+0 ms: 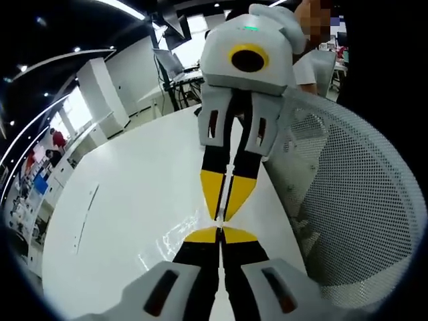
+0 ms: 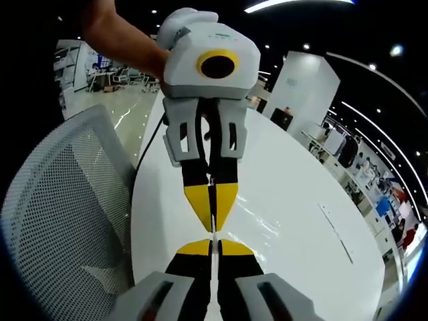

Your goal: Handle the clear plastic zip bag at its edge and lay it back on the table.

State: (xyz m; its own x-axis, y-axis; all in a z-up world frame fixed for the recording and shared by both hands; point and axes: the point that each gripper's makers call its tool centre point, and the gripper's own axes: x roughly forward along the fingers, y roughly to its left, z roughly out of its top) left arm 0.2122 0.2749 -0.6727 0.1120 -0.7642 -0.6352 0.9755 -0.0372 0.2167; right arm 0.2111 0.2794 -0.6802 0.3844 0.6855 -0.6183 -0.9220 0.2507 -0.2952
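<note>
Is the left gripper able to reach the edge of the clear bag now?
Probably yes: the left gripper, jaws shut, is right at the bag edge on the table; nothing lies between.

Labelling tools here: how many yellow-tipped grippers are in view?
2. The white, yellow-tipped left gripper rises from the bottom of the left gripper view. The matching right gripper points at it from the top, tips nearly meeting over the white table.

Bright ceiling strip lights [image 2: 294, 4]; glare on the white table [image 1: 134, 200]; strong fisheye bending at edges
</note>
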